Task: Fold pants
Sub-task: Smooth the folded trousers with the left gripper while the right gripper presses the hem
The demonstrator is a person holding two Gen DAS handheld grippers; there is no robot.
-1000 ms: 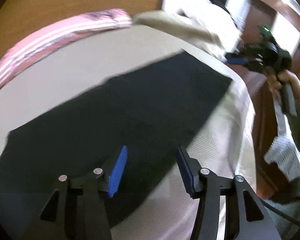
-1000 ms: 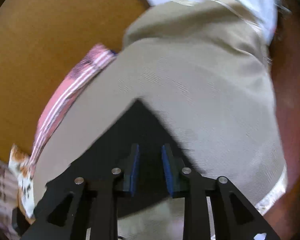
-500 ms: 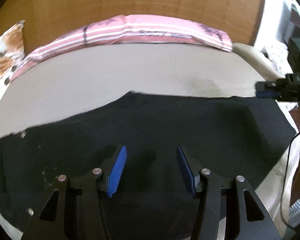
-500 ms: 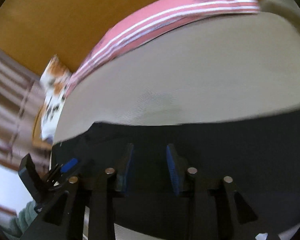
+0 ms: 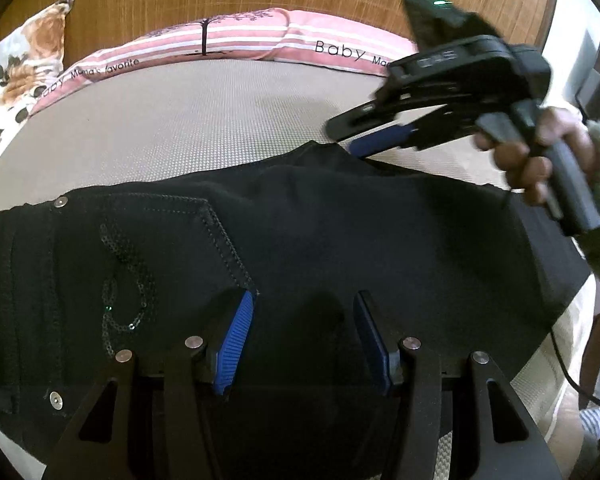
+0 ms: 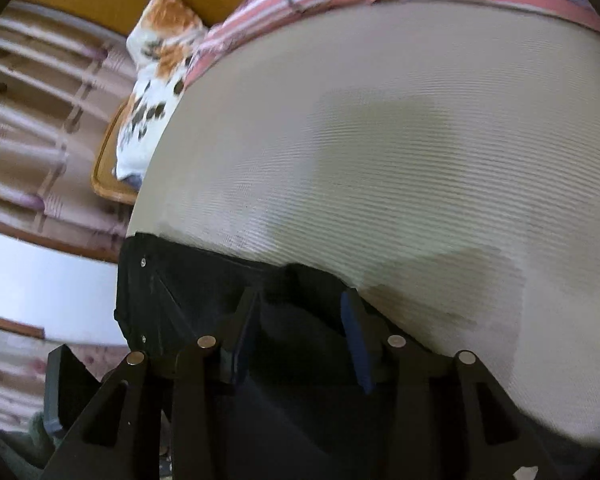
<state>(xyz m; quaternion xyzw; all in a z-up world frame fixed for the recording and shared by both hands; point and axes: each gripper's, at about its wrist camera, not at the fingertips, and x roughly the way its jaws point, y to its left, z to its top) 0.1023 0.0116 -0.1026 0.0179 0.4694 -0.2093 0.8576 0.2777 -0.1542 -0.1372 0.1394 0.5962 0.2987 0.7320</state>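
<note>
right gripper (image 6: 300, 320) swung in, opening | pants (image 5: 340, 220) edge seemingly between fingers

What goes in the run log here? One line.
black pants: flat on bed | left gripper: open above pants | right gripper: opening over far pants edge

The right gripper (image 5: 350, 136) has swung to the pants' (image 5: 340, 232) far edge, jaws opening

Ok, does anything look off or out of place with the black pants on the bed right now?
Mostly fine: the black pants with sequin trim lie flat across the beige woven mattress. One small oddity: their far edge humps up in a bump beside the right tongs, whose jaws are opening.
</note>
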